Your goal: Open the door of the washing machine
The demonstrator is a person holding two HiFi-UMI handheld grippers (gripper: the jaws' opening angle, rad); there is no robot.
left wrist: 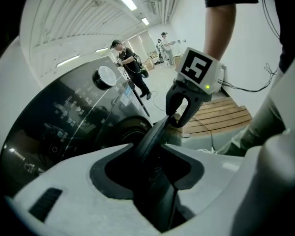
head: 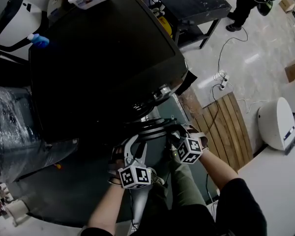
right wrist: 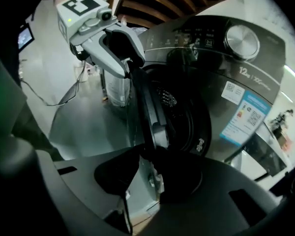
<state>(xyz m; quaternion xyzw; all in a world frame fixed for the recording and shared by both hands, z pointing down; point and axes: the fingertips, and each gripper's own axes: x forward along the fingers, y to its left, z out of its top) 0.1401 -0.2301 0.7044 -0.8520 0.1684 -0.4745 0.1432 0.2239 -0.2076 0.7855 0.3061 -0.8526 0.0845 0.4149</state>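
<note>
**A:** Where is the door [head: 155,128]?
**B:** It stands ajar off the washer [head: 103,63] front, seen edge-on. There is one door between two grippers.
**A:** And the jaws?
**B:** The left gripper [left wrist: 152,181] jaws are clamped on the door rim. The right gripper [right wrist: 147,166] jaws are clamped on the same rim, farther along.
**A:** Open room?
**B:** Bare floor [head: 255,48] lies to the door's right, with one wooden board [head: 226,127] near.

Glossy floor [head: 265,43] carries washing machine [head: 103,58], power strip [head: 223,81].

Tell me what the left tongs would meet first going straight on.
The door edge: it already lies between the left tongs. Farther along that edge, probably the right tongs, though depth is unclear.
</note>
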